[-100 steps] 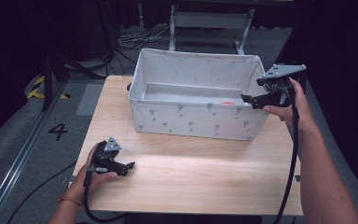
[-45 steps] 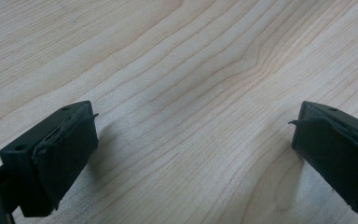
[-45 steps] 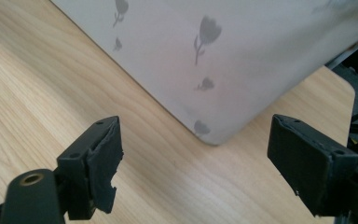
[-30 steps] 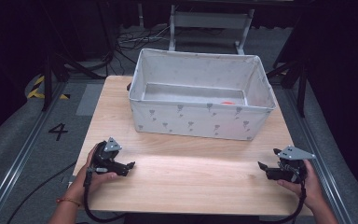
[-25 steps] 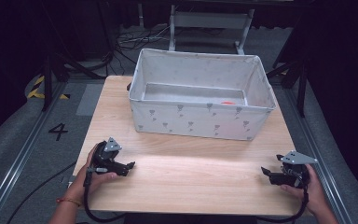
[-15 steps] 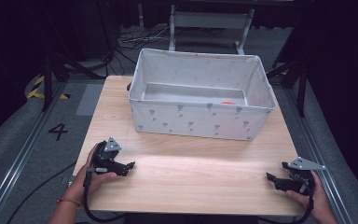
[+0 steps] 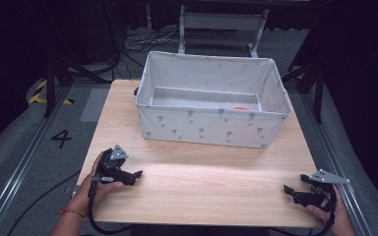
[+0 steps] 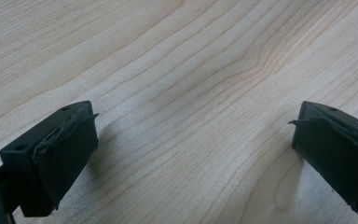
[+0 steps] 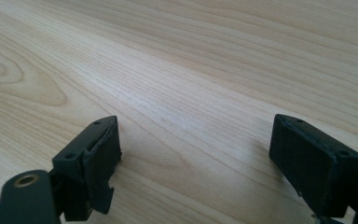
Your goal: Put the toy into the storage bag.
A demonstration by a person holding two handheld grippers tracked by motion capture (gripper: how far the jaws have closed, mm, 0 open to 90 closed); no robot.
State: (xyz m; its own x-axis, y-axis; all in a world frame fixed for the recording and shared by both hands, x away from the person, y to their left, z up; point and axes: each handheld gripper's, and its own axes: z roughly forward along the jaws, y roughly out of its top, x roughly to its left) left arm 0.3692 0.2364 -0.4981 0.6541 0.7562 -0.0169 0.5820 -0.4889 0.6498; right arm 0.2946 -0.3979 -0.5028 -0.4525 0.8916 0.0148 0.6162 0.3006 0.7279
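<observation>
Wooden table (image 7: 202,182) – white fabric bin (image 7: 211,129) at the far half, small orange item (image 7: 240,108) inside near its right wall. Left gripper (image 7: 137,173) and right gripper (image 7: 287,190) rest on near corners – both jaws spread, empty

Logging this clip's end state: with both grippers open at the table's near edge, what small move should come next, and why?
Probably none beyond resting: the left hand-held gripper and right hand-held gripper sit open and empty on the wooden table, and an orange object already lies in the fabric bin.
</observation>
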